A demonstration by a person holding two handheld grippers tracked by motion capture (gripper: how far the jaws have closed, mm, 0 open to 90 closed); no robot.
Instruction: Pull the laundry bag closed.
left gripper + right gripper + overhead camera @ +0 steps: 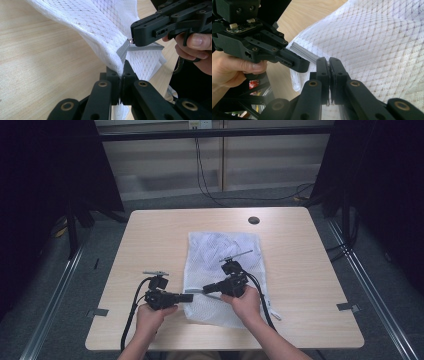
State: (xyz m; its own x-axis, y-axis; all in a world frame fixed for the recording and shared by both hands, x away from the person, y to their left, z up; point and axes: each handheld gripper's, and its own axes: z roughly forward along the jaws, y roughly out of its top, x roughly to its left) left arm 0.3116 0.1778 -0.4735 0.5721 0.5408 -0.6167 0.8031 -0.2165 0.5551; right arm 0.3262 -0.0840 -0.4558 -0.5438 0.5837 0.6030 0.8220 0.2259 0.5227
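While the white mesh laundry bag [224, 275] lies mid-table on the light wooden table [150, 235], I have its grey zipper edge [122, 51] pinched by my left gripper [121, 71] at the bag's eight o'clock corner; my right gripper [329, 65], clenched, grips the zipper pull beside it.

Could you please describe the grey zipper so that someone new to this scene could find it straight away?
On the wooden table lies a white mesh bag. At its near left edge, between the two tools, runs the zipper: a short grey strip, the only solid grey on the white netting.
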